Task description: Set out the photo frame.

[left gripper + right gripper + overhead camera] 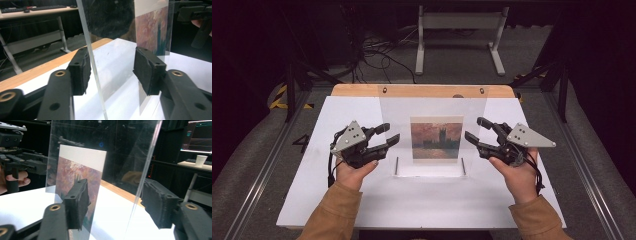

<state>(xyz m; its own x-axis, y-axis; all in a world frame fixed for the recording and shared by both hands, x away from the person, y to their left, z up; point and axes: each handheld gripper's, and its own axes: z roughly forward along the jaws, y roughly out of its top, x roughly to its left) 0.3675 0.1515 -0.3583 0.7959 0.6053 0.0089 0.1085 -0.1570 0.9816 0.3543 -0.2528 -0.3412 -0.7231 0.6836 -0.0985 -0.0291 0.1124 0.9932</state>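
Observation:
A clear acrylic panel [432, 107] stands upright in the middle of the white table [337, 200]. A printed painting [436, 141] of a tower at dusk is fixed to it. My left gripper [392, 132] is open at the panel's left edge. In the left gripper view the panel edge [93, 62] runs between the pads of my left gripper [111, 70] without touching either, and the painting [155, 30] shows beyond. My right gripper [473, 128] is open at the right edge. My right gripper [116, 202] straddles that edge [147, 165] beside the painting [80, 175].
Two short metal feet [396, 165] [463, 166] hold the panel's base. A wooden strip [362, 90] runs along the table's far edge. A grey table frame [457, 22] and cables lie on the floor behind. A white cup [201, 160] sits on a distant desk.

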